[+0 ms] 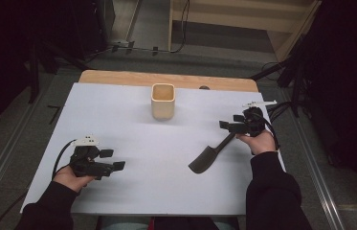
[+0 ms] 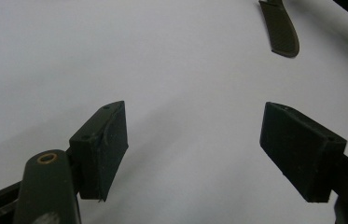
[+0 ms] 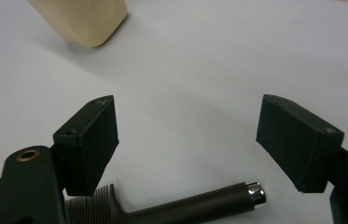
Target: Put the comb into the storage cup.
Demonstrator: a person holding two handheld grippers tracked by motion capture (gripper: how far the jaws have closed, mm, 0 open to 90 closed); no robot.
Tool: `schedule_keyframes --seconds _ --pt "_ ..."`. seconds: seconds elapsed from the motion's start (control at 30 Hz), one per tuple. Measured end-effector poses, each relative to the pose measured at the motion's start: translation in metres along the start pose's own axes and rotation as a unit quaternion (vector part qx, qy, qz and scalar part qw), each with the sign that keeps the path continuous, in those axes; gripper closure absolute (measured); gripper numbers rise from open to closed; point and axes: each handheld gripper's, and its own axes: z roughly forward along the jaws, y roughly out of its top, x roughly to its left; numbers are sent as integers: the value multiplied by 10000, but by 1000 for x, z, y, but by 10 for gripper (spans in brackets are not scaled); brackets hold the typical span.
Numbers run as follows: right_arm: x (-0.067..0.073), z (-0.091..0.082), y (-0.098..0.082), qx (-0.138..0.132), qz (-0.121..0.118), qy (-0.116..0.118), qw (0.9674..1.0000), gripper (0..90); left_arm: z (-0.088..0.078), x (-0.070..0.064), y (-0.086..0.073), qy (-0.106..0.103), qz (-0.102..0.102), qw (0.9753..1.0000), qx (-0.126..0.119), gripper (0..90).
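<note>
One dark olive-grey spatula [image 1: 210,154] of matte plastic or silicone: broad, flat, finely ribbed blade with a rounded end, slim round handle tipped with a small shiny metal cap. It lies flat on the table at the right of centre, blade toward the person, handle slanting up toward the right gripper [image 1: 227,125]. In the right gripper view the handle [image 3: 195,204] lies just below and between the two black block-shaped pads, which stand wide apart and hold nothing.

One pale cream holder [image 1: 162,101], squarish with rounded corners, smooth and matte, open at the top, upright at the far middle of the table, well apart from the spatula.

Two hand-held grippers, black, each with two rectangular rubbery pads on hinged arms with brass-coloured pivots. Left gripper [image 1: 111,159] rests low at the near left, jaws spread and empty over bare table; the spatula blade [image 2: 280,30] shows far off in its view.

One table [image 1: 118,115], smooth white matte top, with a light wooden strip showing along the far edge.

Room: dim, grey floor, dark stands and cables at both sides, pale wooden furniture beyond.
</note>
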Motion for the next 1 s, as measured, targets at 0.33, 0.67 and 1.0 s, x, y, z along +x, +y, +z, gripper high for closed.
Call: schedule_keyframes --seconds 0.33,0.67,1.0 --pt "-3 7 -2 128 11 -42 9999 205 0 0 0 -4 14 10000 8 238" --pt "-9 8 -9 224 107 -106 9996 489 0 0 0 -1 17 10000 12 238" --pt "-16 12 -20 362 107 -279 9989 876 1 0 0 15 23 10000 22 238"
